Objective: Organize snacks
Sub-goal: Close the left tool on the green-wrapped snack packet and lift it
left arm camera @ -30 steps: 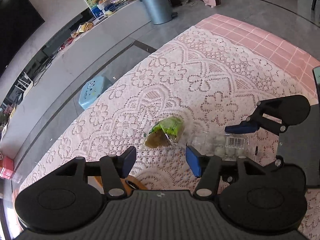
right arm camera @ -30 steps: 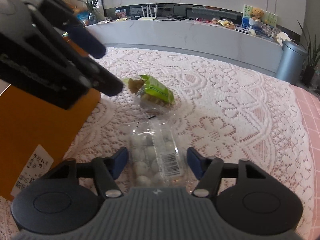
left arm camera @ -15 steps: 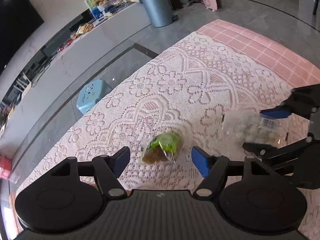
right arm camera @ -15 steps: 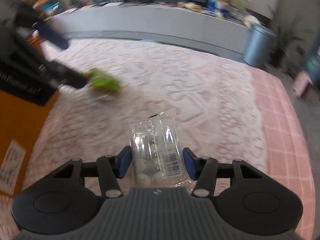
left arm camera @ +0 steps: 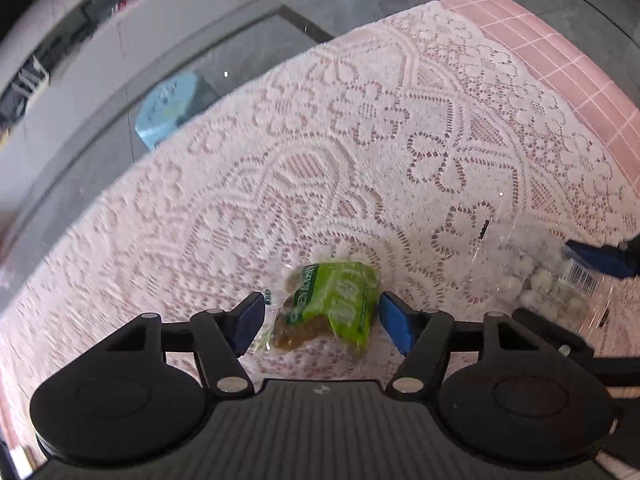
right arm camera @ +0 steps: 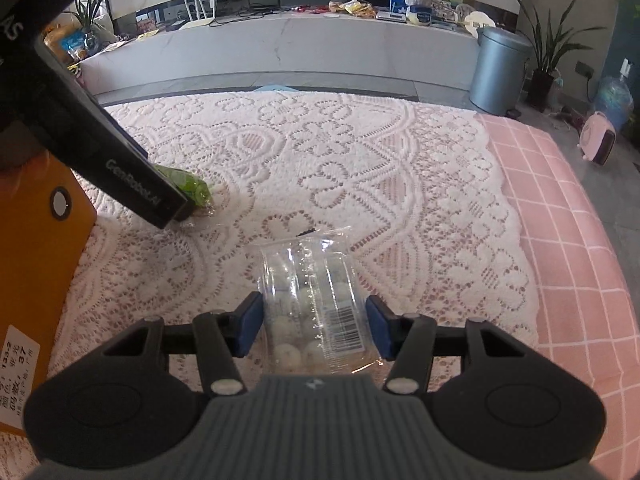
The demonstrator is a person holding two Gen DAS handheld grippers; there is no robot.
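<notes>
Left gripper point(left arm camera: 322, 322): your jaws just narrowed, still released, astride the green snack bag point(left arm camera: 334, 306).
Right gripper point(right arm camera: 314, 326): yours grasps the clear bag of white balls point(right arm camera: 310, 312).

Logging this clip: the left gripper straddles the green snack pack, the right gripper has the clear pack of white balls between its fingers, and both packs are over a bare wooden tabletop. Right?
Not quite. The surface is not bare wood: a white lace cloth covers it, as the right wrist view shows. The rest stands: the left gripper straddles the green snack pack, and the right gripper has the clear pack of white balls between its fingers.
</notes>
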